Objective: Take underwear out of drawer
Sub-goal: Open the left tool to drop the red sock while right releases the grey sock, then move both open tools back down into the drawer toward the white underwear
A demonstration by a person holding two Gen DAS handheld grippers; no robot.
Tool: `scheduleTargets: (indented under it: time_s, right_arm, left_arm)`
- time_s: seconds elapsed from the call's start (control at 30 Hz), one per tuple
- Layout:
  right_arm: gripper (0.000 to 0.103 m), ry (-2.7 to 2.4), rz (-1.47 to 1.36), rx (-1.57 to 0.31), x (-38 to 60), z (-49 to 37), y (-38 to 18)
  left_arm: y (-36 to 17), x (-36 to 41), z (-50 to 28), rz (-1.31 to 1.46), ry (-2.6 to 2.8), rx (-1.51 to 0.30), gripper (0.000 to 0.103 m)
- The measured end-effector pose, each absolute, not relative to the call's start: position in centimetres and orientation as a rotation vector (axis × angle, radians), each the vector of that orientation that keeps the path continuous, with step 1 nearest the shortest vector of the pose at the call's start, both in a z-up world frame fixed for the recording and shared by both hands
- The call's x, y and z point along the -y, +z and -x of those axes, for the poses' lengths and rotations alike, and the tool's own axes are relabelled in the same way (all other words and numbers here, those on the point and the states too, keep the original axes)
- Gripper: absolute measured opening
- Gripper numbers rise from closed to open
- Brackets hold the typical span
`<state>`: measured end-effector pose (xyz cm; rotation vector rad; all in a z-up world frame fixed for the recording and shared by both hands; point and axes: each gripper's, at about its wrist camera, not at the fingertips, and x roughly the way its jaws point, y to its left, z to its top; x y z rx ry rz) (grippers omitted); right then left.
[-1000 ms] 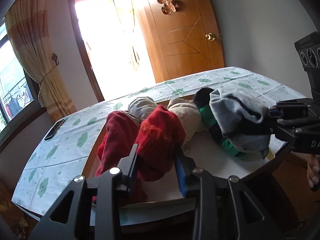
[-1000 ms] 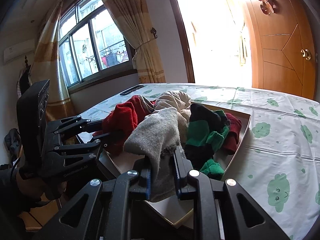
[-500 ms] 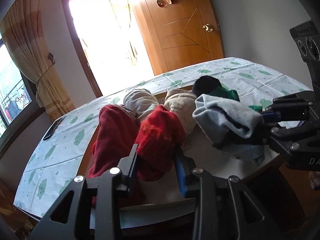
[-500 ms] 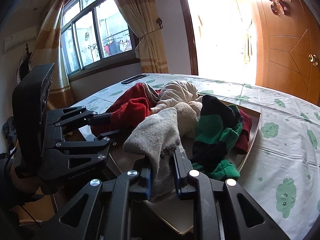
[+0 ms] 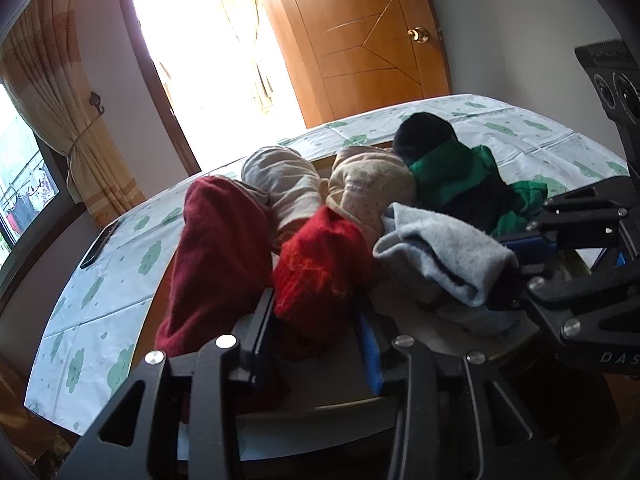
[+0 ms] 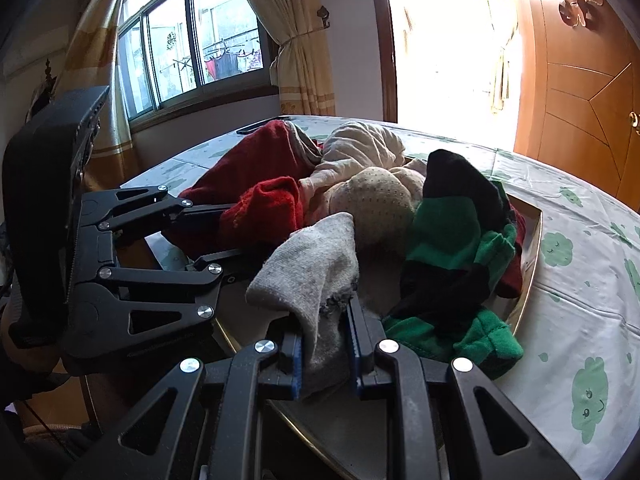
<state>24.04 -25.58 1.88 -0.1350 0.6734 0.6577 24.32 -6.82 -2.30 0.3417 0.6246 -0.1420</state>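
Cloth here's soft and floppy: right gripper (image 6: pixel 324 354) pinches grey garment (image 6: pixel 310 276) mid-fold, left gripper (image 5: pixel 316 340) opening around red garment (image 5: pixel 320 268).

We count two grippers: the left gripper (image 5: pixel 316 328) and the right gripper (image 6: pixel 324 344). Ahead of them one drawer (image 6: pixel 534 240) holds six garments: one dark red piece (image 5: pixel 216 256), one bright red (image 5: pixel 320 264), one grey (image 6: pixel 312 268), one pale cream (image 5: pixel 280 184), one dotted beige (image 5: pixel 368 192), one green-and-black (image 6: pixel 452 240).

Wooden door (image 5: pixel 372 40), curtained window (image 6: pixel 192 52), bright doorway (image 5: pixel 216 48)
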Motion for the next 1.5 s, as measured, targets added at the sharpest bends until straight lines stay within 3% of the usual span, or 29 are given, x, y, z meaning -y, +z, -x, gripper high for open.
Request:
scheduleTargets:
  time_s: [0.1, 0.13, 0.23, 0.4, 0.63, 1.13, 1.5]
  right_arm:
    - [0.024, 0.658, 0.117, -0.671, 25.7, -24.2, 2.0]
    - [0.030, 0.660, 0.108, -0.671, 25.9, -24.2, 2.0]
    - [0.047, 0.663, 0.098, -0.666, 26.2, -24.2, 2.0]
    - [0.059, 0.663, 0.075, -0.641, 27.4, -22.8, 2.4]
    - [0.074, 0.623, 0.047, -0.597, 29.5, -20.8, 3.5]
    - [0.076, 0.666, 0.020, -0.593, 32.4, -15.2, 4.6]
    - [0.076, 0.738, 0.260, -0.807, 30.9, -10.8, 0.0]
  left_arm:
    - [-2.5, 6.8, -24.2, -0.339, -0.142, -0.621, 0.051]
    - [-2.4, 6.8, -24.2, -0.336, -0.144, -0.622, 0.052]
    - [-2.1, 6.9, -23.8, -0.336, -0.138, -0.610, 0.069]
    - [-1.4, 7.1, -22.3, -0.332, -0.138, -0.569, 0.085]
    - [-0.8, 6.2, -20.4, -0.295, -0.144, -0.536, 0.091]
    - [-1.8, 5.1, -16.3, -0.272, -0.200, -0.561, 0.093]
    - [-5.2, 6.8, -13.8, -0.376, -0.339, -0.739, 0.094]
